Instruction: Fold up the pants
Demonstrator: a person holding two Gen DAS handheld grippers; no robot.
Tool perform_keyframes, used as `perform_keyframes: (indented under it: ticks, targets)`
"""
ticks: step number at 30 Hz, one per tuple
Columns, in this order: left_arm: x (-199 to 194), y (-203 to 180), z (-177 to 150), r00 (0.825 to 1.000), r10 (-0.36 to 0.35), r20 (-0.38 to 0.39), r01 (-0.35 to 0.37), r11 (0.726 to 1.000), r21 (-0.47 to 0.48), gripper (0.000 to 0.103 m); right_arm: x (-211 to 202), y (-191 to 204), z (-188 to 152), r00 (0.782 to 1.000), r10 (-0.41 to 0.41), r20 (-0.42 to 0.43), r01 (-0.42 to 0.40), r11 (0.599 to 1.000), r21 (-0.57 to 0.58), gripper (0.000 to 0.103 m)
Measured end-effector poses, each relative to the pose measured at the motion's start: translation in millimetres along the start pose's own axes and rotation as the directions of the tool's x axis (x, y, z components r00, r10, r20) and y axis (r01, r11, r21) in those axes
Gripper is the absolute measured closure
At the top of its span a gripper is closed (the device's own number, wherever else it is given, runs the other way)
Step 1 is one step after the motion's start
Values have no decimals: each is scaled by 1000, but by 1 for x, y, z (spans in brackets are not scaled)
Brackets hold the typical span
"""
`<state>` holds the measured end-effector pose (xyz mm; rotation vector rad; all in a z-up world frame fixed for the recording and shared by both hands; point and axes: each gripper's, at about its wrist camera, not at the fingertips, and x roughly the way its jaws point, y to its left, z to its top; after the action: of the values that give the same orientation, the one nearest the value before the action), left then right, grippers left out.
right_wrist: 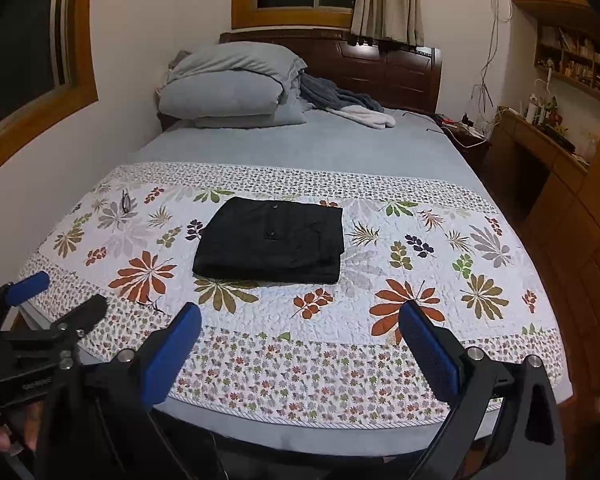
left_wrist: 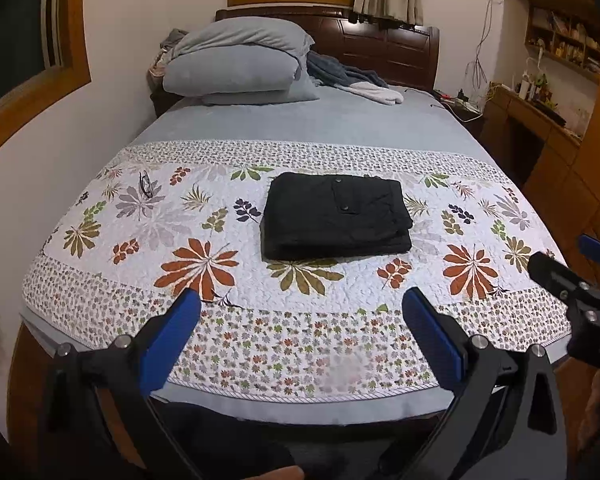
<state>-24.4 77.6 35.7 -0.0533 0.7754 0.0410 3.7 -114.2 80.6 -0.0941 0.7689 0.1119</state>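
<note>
We find the black pants (left_wrist: 336,216) already folded into a compact rectangular stack, lying on the floral quilt (left_wrist: 204,216) in the middle of the bed, nearer the foot than the pillows (left_wrist: 236,60). Both grippers are held back over the foot edge, well apart from the garment. The left gripper (left_wrist: 300,308) has its blue pads spread wide with nothing between them; the right gripper (right_wrist: 300,320) is likewise spread and empty.

Handling, in our judgement:
- The fabric is soft and limp but fairly thick; the stack shows several layers at its near edge, so it will sag if lifted by one corner.
- It looks light and not fragile. The quilted surface under it should give some friction, so sliding it risks dragging layers out of line.
- If we must move or square the stack, we would pinch all layers together at the two near corners, one gripper each, and avoid the buttoned pocket flap on top.
- We judge the folding complete or nearly so.

View differences:
- The left wrist view shows the layered near edge and right-hand fold more clearly, and the right gripper entering at the frame's right.
- The right wrist view shows the left side of the stack, the left gripper, and part of the hand (right_wrist: 16,424) holding it.
- Both show a pair of glasses (left_wrist: 145,186) on the quilt, well left of the pants.
</note>
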Motion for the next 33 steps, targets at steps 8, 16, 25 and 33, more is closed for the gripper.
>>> perform_keyframes:
  ticks: [8,16,25,33]
  targets:
    - [5,0,6,1000,10,-4,-10,1000,6,3,13,-3,-2,1000,12,-28,-12,1000,10,3]
    - [0,-2,10,1000,12,10,-12,1000,1,3,11,-3,-1,1000,20,-20,-20,1000,5,3]
    - [-2,-2,10,1000,12,2,-12,1000,0,3,7,-1,0,999,30,-14,-30,1000,4,3]
    - [-4,-1,11,1000,10,4,-10,1000,-5,3,5,-1,3,999,33,-5,-33,999,0,3]
